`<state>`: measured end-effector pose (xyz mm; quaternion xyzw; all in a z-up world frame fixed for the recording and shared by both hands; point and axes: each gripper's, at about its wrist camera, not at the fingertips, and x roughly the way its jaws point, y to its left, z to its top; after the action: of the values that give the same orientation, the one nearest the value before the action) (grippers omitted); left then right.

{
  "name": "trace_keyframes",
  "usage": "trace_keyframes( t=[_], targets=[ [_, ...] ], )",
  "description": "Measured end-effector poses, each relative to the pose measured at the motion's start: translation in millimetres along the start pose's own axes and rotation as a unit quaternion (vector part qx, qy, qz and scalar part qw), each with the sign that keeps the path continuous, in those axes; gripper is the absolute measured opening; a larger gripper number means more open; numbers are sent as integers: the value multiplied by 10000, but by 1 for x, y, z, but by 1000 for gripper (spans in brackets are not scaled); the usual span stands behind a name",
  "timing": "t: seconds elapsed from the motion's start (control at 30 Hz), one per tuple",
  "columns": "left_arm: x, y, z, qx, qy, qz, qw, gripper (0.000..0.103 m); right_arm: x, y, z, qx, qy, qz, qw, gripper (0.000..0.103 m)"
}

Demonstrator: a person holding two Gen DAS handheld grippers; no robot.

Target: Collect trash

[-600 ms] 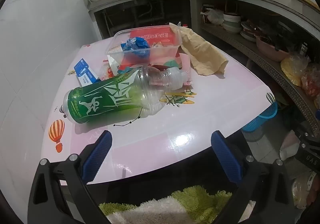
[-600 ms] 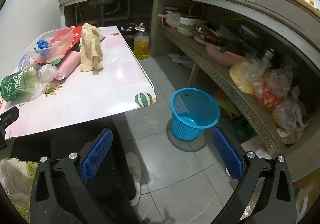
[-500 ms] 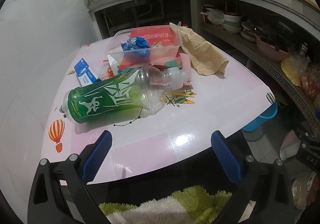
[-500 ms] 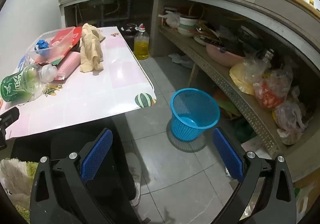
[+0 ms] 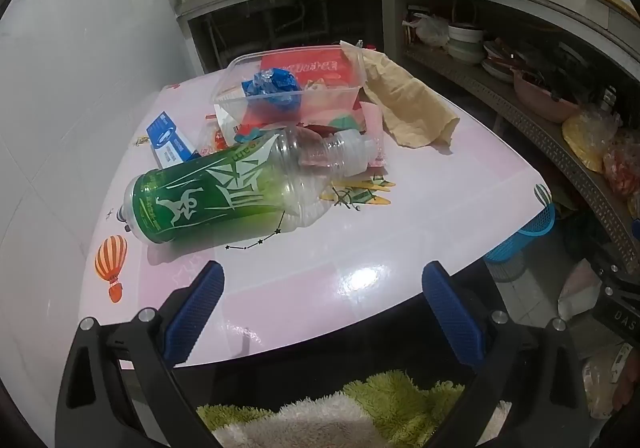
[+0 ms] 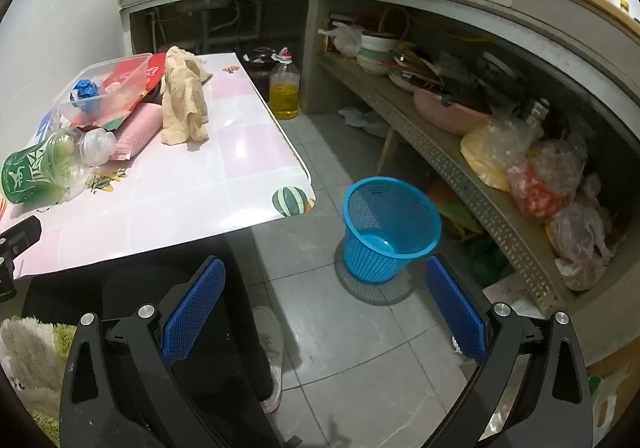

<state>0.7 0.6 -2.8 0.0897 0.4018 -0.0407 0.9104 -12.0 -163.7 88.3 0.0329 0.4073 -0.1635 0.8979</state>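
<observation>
The left gripper hangs over the near edge of the pink worktop. Its blue fingers are spread wide and hold nothing. A big green plastic bottle lies on its side just past them, near the left edge of the worktop, with its clear neck and cap pointing to the right. Behind the bottle, toward the far edge, sits a clear plastic box with a crumpled blue wrapper and red packets inside. A small blue and white carton lies beside the bottle near the left edge. A tan cloth is bunched up to the right of the box.

The right gripper is off the worktop, past its right edge, and points down at the grey tiled floor. Its fingers are wide apart too, with nothing between them. A blue mesh bin stands upright on the floor, near the right corner of the worktop and close to the lower shelf. It looks empty.
</observation>
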Motion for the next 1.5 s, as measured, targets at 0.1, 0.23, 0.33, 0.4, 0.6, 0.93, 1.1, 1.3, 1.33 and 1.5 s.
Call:
trace_keyframes(
  t=[0.1,0.23,0.33,0.4,0.6,0.93,1.1,1.3,1.33,1.5],
  targets=[
    [1,0,0,-10,7,-1,10000,97,1,0,0,-4,5,-3,10000,95],
    [1,0,-1,-7,3,4,10000,97,1,0,0,-1,-3,-2,10000,95],
    [1,0,0,-12,11,2,10000,97,1,0,-1,0,-2,3,10000,95],
    [1,0,-1,-15,12,3,10000,97,0,1,0,0,-5,-3,10000,95],
    [1,0,0,-6,18,7,10000,97,-1,2,3,0,-7,9,10000,95],
    [1,0,0,-7,25,9,10000,97,-1,0,3,0,-9,15,10000,95],
    [1,0,1,-5,27,5,10000,97,-1,1,2,-1,-16,12,10000,95],
    [1,0,1,-4,24,5,10000,97,-1,1,2,-4,-18,16,10000,95],
    [1,0,1,-5,28,5,10000,97,-2,1,2,0,-20,16,10000,95],
    [1,0,1,-3,29,4,10000,97,-2,1,2,0,-27,15,10000,95]
  ],
)
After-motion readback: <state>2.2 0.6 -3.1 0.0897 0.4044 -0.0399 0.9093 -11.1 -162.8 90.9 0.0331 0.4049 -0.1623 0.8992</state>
